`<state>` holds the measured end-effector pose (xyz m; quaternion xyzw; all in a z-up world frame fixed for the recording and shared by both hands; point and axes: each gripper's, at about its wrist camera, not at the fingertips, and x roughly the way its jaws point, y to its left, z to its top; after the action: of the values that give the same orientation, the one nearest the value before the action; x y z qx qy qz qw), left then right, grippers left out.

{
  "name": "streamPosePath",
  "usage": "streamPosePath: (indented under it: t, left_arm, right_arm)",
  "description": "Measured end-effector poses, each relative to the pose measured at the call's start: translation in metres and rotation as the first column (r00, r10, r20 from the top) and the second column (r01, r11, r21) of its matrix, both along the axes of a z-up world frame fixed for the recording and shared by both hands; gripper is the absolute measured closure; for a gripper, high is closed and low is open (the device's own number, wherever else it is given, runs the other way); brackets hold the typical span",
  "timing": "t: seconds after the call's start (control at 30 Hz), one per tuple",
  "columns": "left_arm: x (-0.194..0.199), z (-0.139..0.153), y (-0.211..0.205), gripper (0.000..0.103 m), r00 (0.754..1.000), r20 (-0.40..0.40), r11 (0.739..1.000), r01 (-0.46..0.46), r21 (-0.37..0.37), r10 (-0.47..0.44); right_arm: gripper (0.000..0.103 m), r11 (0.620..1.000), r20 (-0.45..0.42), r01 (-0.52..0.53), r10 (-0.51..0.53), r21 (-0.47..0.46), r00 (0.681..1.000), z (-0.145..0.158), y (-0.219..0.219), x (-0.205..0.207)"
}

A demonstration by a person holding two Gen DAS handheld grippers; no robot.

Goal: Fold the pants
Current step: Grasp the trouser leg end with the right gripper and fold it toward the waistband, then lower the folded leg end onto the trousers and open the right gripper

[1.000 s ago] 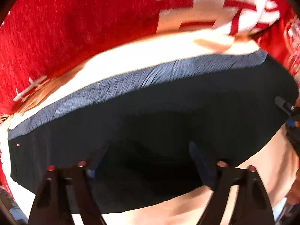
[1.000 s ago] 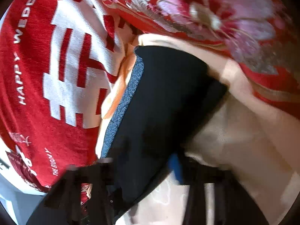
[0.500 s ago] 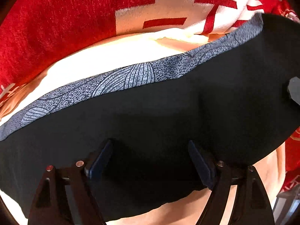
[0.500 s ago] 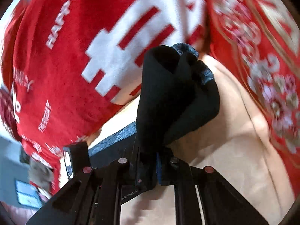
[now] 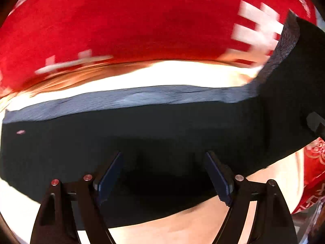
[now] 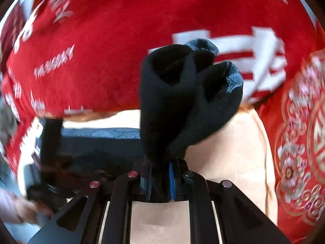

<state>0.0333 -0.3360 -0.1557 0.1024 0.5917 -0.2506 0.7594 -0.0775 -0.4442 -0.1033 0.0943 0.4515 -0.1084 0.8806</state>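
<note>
The right gripper (image 6: pixel 160 180) is clenched on a bunched end of the black pants (image 6: pixel 182 99); its jaws stand almost together, with cloth squeezed between them and a thick fold rising up and ahead of the tips. The left gripper (image 5: pixel 163 174) is spread wide, its two fingers (image 5: pixel 109 172) well apart over the dark cloth, grasping nothing; whether the tips touch the fabric is unclear. The pants (image 5: pixel 142 134) lie across a cream sheet (image 5: pixel 182 75), grey waistband (image 5: pixel 132 99) on the far edge, their right end lifted. A red blanket (image 5: pixel 132 20) with white lettering lies beyond.
</note>
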Motion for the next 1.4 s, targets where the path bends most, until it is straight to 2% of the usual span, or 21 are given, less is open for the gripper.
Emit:
streamPosePath:
  t: [0.17, 0.3, 0.4, 0.43, 0.5, 0.6, 0.67, 0.7, 0.73, 0.77, 0.8, 0.83, 0.87, 0.93, 1.07, 1.13, 1.23, 1.3, 1.33, 1.37, 1.4]
  left_arm:
    - [0.007, -0.002, 0.081, 0.02, 0.996, 0.005, 0.993, -0.088, 0.074, 0.088]
    - [0.016, -0.009, 0.125, 0.02, 0.992, -0.002, 0.987, -0.125, 0.104, 0.126]
    - [0.019, -0.013, 0.142, 0.02, 0.991, -0.008, 0.985, -0.133, 0.11, 0.134]
    - [0.02, -0.012, 0.148, 0.02, 0.991, -0.012, 0.985, -0.134, 0.107, 0.137]
    - [0.023, -0.009, 0.157, 0.02, 0.99, -0.021, 0.986, -0.138, 0.094, 0.141]
    - [0.024, -0.001, 0.155, 0.02, 0.991, -0.035, 0.99, -0.129, 0.052, 0.131]
    - [0.027, 0.006, 0.134, 0.02, 0.993, -0.05, 0.994, -0.111, 0.011, 0.111]
    - [0.027, 0.011, 0.131, 0.02, 0.994, -0.057, 0.995, -0.098, -0.014, 0.097]
    - [0.024, 0.016, 0.128, 0.02, 0.995, -0.063, 0.996, -0.084, -0.037, 0.082]
    - [0.023, 0.019, 0.121, 0.02, 0.995, -0.073, 0.996, -0.067, -0.059, 0.063]
    - [0.023, 0.022, 0.114, 0.02, 0.995, -0.084, 0.996, -0.051, -0.078, 0.045]
    - [0.024, 0.021, 0.108, 0.02, 0.995, -0.098, 0.995, -0.037, -0.098, 0.027]
    - [0.025, 0.024, 0.099, 0.02, 0.993, -0.116, 0.993, -0.024, -0.115, 0.01]
    - [0.027, 0.022, 0.084, 0.02, 0.99, -0.139, 0.99, -0.002, -0.139, -0.018]
    - [0.02, 0.017, 0.046, 0.021, 0.984, -0.164, 0.988, 0.053, -0.142, -0.077]
    - [0.02, 0.005, 0.037, 0.021, 0.978, -0.193, 0.988, 0.056, -0.147, -0.084]
    - [0.019, -0.014, 0.028, 0.039, 0.972, -0.221, 0.991, 0.057, -0.125, -0.084]
    - [0.018, -0.018, 0.03, 0.039, 0.972, -0.226, 0.992, 0.044, -0.114, -0.069]
    - [0.016, -0.016, 0.032, 0.039, 0.972, -0.228, 0.992, 0.036, -0.119, -0.063]
    - [0.014, -0.013, 0.034, 0.039, 0.972, -0.226, 0.992, 0.037, -0.121, -0.063]
    - [0.012, -0.007, 0.035, 0.039, 0.975, -0.213, 0.992, 0.041, -0.119, -0.066]
  right_arm:
    - [0.088, 0.982, -0.093, -0.131, 0.119, -0.134, 0.989, -0.024, 0.072, 0.027]
    - [0.085, 0.947, -0.209, -0.25, 0.208, -0.201, 0.956, -0.071, 0.134, 0.053]
    - [0.079, 0.879, -0.348, -0.346, 0.228, -0.328, 0.909, -0.109, 0.181, 0.058]
    - [0.074, 0.833, -0.389, -0.378, 0.218, -0.404, 0.895, -0.117, 0.198, 0.056]
    - [0.064, 0.819, -0.4, -0.389, 0.218, -0.421, 0.89, -0.115, 0.209, 0.05]
    - [0.058, 0.887, -0.348, -0.355, 0.246, -0.295, 0.905, -0.09, 0.209, 0.038]
    - [0.058, 0.964, -0.278, -0.249, 0.214, -0.097, 0.936, -0.069, 0.188, 0.033]
    - [0.058, 0.981, -0.254, -0.196, 0.186, -0.015, 0.949, -0.066, 0.178, 0.033]
    - [0.058, 0.981, -0.203, -0.063, 0.1, 0.181, 0.974, -0.062, 0.148, 0.028]
    - [0.058, 0.953, -0.177, 0.025, 0.03, 0.303, 0.984, -0.063, 0.129, 0.024]
    - [0.058, 0.902, -0.161, 0.11, -0.046, 0.416, 0.986, -0.067, 0.108, 0.019]
    - [0.058, 0.799, -0.166, 0.224, -0.157, 0.558, 0.973, -0.079, 0.079, 0.012]
    - [0.058, 0.719, -0.183, 0.288, -0.223, 0.633, 0.958, -0.09, 0.062, 0.006]
    - [0.058, 0.603, -0.188, 0.337, -0.297, 0.723, 0.936, -0.106, 0.043, -0.002]
    - [0.058, 0.513, -0.222, 0.384, -0.349, 0.768, 0.911, -0.127, 0.028, -0.01]
    - [0.058, 0.446, -0.23, 0.399, -0.386, 0.801, 0.894, -0.136, 0.023, -0.016]
    - [0.058, 0.387, -0.232, 0.405, -0.422, 0.829, 0.877, -0.143, 0.021, -0.02]
    - [0.059, 0.355, -0.243, 0.412, -0.432, 0.839, 0.868, -0.151, 0.018, -0.019]
    - [0.073, 0.342, -0.255, 0.418, -0.431, 0.841, 0.865, -0.153, 0.015, -0.016]
    - [0.094, 0.332, -0.272, 0.426, -0.422, 0.841, 0.865, -0.156, 0.014, -0.014]
    - [0.098, 0.333, -0.277, 0.432, -0.421, 0.838, 0.864, -0.156, 0.013, -0.01]
